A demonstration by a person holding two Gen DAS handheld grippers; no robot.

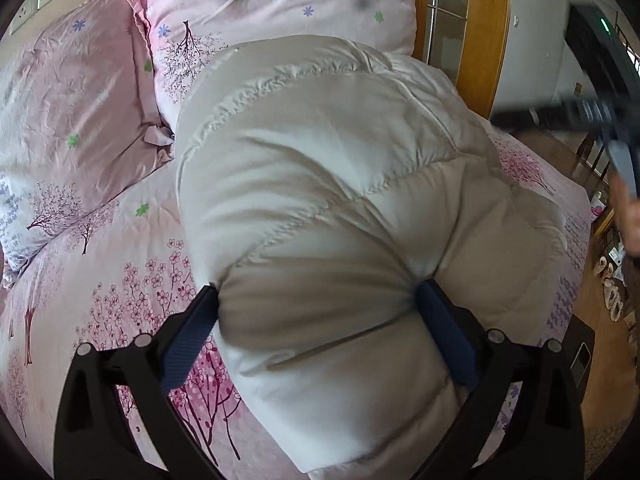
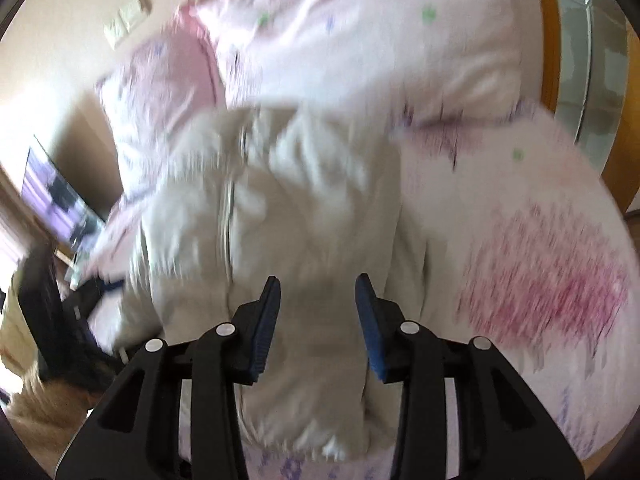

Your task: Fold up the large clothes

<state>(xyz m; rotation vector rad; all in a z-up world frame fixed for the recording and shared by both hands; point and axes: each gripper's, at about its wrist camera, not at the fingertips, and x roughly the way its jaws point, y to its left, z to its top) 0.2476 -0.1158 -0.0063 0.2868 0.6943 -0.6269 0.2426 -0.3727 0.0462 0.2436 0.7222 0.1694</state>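
Observation:
A puffy cream down jacket (image 1: 320, 184) lies folded in a thick bundle on the bed, its far end against a pillow. My left gripper (image 1: 318, 288) stands wide around the bundle's near end. The padded fold fills the gap and touches both blue pads (image 1: 188, 340); I see no firm squeeze. In the blurred right wrist view the jacket (image 2: 288, 184) shows its zipper side, and my right gripper (image 2: 318, 280) hovers just above it, partly open with nothing between its fingers. The right gripper's dark body (image 1: 592, 108) is a blur at the upper right of the left wrist view.
The bed sheet (image 1: 120, 280) is pink with tree and blossom prints. Two matching pillows (image 1: 80, 92) lie at the head. A wooden door frame (image 1: 480, 20) stands behind the bed. The floor, with slippers (image 1: 612, 292), runs along the right edge of the bed.

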